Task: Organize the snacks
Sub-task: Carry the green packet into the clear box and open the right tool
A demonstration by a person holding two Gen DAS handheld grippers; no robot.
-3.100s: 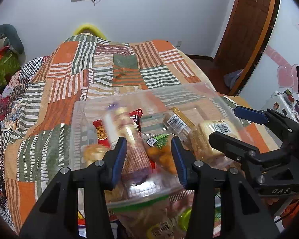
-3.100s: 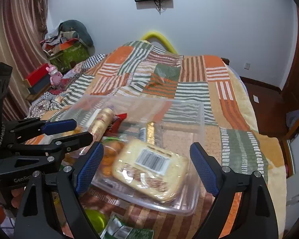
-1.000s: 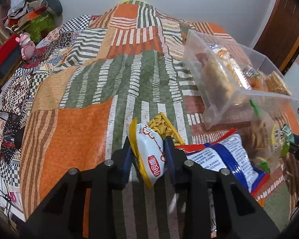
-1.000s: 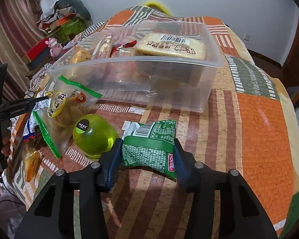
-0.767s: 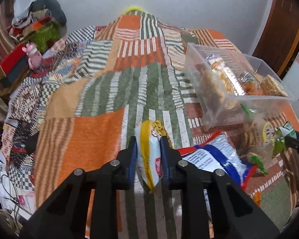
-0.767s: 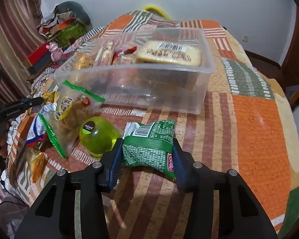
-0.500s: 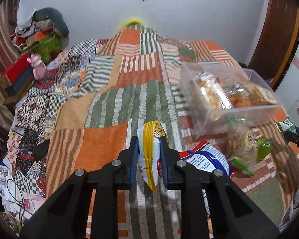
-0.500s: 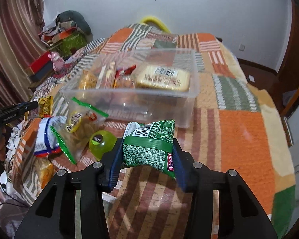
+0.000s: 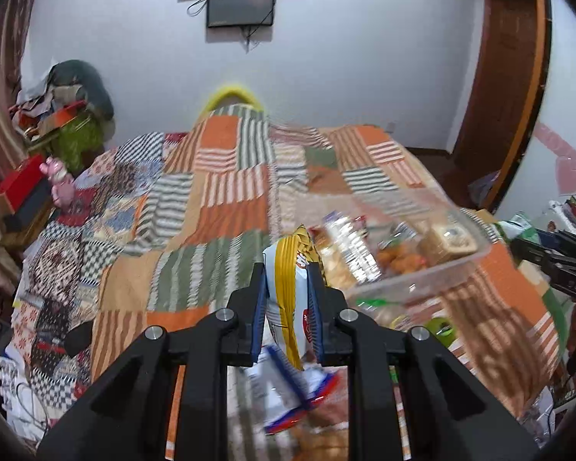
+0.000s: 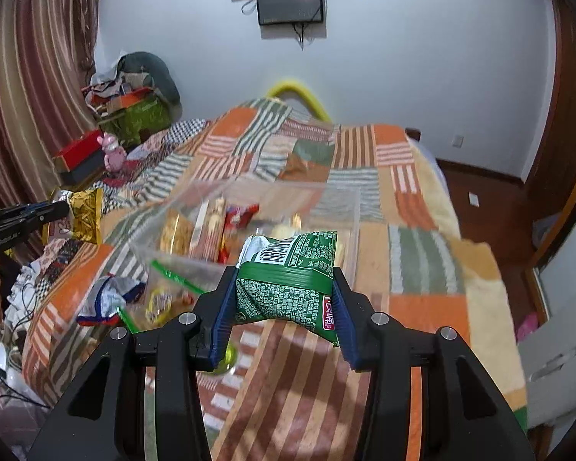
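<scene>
My left gripper (image 9: 287,292) is shut on a white and yellow snack packet (image 9: 288,288), held up above the bed. My right gripper (image 10: 284,292) is shut on a green snack packet (image 10: 288,288), also lifted. A clear plastic bin (image 9: 422,269) with several snacks inside sits on the patchwork quilt; it also shows in the right wrist view (image 10: 249,223). The left gripper with its packet (image 10: 82,211) shows at the left of the right wrist view. The right gripper (image 9: 549,246) shows at the right edge of the left wrist view.
On the quilt in front of the bin lie a blue and white bag (image 10: 109,299), a green-edged clear bag of snacks (image 10: 165,296) and a green round container (image 9: 439,326). A pile of clutter (image 10: 130,107) stands left of the bed. A wooden door (image 9: 507,88) is on the right.
Both grippers have risen higher with their packets and now look down on the bin from farther back. The left view has swung right toward the bin.
</scene>
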